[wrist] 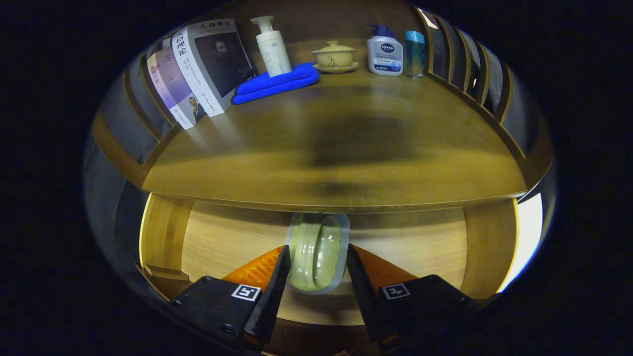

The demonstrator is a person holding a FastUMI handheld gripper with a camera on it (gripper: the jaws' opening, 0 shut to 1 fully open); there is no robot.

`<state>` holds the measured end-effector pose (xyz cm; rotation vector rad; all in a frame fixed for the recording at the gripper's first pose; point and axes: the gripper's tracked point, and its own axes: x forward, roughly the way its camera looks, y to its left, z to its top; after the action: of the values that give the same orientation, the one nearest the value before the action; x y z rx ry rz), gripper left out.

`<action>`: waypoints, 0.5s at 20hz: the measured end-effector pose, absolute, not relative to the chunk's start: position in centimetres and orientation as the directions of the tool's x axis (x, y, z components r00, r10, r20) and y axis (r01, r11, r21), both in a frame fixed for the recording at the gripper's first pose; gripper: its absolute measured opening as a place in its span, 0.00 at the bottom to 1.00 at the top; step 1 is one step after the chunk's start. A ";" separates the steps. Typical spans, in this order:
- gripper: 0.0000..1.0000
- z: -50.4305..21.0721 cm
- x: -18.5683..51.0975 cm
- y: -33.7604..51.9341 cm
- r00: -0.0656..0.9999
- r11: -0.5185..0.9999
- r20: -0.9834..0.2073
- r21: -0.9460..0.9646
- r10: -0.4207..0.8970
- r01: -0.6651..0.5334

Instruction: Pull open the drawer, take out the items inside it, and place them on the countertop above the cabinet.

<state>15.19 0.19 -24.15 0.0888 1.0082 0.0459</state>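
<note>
Gripper view: the hand-held gripper (316, 257) holds a pale green ribbed dish (316, 252) on edge, both fingers pressed against its sides, above the open drawer (222, 237). Beyond the fingers lies the wooden tabletop (346, 148). At its far side stand books (198, 69), a pump bottle (272, 47) on a folded blue cloth (277, 81), a lidded yellow cup (334, 55), a white-and-blue bottle (384, 49) and a blue-capped bottle (414, 53).

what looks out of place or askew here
Only the pale green ribbed dish between the gripper fingers stands on edge above the open wooden drawer; the countertop items look tidy.
</note>
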 end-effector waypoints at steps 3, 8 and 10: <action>0.51 -25.1 14.8 1.0 0.489 0.993 -0.866 0.118 0.100 0.006; 0.21 -24.7 15.1 0.7 0.520 0.993 -0.848 0.113 0.107 -0.020; 0.21 -24.6 14.3 1.2 0.514 0.990 -0.846 0.124 0.143 -0.072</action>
<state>14.28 1.24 -24.59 0.0762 1.0230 0.1290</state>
